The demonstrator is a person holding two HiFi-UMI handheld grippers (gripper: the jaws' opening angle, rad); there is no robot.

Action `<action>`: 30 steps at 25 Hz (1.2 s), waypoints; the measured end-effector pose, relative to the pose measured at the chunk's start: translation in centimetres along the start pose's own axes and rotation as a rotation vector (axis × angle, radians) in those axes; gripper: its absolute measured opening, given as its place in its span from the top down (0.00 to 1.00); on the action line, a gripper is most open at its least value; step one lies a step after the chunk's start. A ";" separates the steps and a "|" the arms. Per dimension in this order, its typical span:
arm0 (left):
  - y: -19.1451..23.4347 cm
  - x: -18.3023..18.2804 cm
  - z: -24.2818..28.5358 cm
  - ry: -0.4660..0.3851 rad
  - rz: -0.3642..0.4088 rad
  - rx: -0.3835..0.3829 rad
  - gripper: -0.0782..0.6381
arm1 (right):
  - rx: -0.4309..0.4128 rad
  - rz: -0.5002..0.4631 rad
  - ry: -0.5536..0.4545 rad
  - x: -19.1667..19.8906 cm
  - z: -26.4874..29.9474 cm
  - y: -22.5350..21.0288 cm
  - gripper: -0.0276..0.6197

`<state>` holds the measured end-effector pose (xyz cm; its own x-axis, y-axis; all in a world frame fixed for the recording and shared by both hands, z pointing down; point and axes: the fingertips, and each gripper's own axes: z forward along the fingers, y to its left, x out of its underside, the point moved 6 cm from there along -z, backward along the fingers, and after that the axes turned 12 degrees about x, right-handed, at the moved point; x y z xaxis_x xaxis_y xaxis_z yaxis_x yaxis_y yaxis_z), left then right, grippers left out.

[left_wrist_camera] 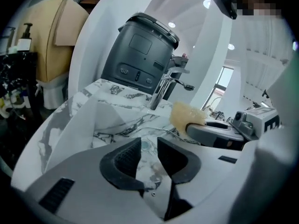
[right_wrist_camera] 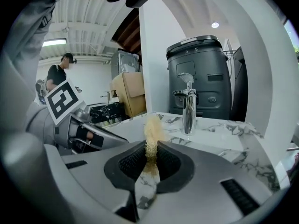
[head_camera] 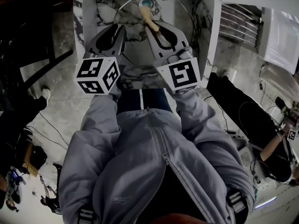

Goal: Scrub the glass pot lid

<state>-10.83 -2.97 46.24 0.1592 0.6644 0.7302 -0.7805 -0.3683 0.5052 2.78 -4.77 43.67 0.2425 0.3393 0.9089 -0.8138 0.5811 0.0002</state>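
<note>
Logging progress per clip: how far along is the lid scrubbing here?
Done: the right hand-held gripper is clamped on the sponge. In hand: both hover over the glass lid lying in the sink; the left hand-held gripper is open, empty. Left: the scrubbing; no suds show.

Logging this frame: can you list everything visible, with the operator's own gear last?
glass pot lid: one, clear, in the sink basin
sponge: one, tan, clamped between the right gripper's jaws
sink: one, white marble with grey veins, in front of the person
faucet: one, chrome, at the sink's far edge
bin: one, dark grey, behind the faucet
cardboard box: one, tan, in the background
other people: at least two, dark clothes, beside the sink
left gripper: grey, jaws open and empty, over the sink
right gripper: grey, shut on the sponge
hoodie: grey, worn by the person
</note>
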 end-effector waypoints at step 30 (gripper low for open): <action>3.7 3.8 3.2 0.234 -0.238 0.010 0.75 | 0.010 -0.448 0.221 3.3 6.9 -1.8 0.88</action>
<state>-11.21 -3.91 52.33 0.1922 0.8634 0.4665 -0.7320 -0.1904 0.6541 1.35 -9.80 49.54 0.6750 0.2070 0.7082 -0.6083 0.6993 0.3754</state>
